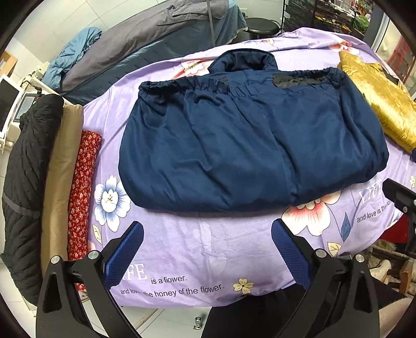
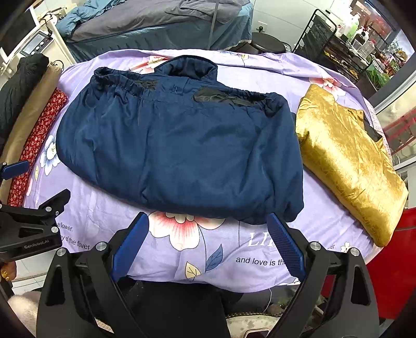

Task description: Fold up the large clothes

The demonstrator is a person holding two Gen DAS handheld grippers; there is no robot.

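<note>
Now left gripper (image 1: 208,234), right gripper (image 2: 208,228) hover spread before navy jacket (image 1: 249,145).

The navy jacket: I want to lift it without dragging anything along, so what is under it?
The navy jacket lies on the purple floral sheet, which shows all around it. Nothing else pokes out, but whatever is directly beneath is covered.

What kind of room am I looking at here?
Probably a home or shop-like room set up for folding: a table under a purple floral sheet holding a navy jacket, a covered bed behind, and a rack of bottles.
</note>
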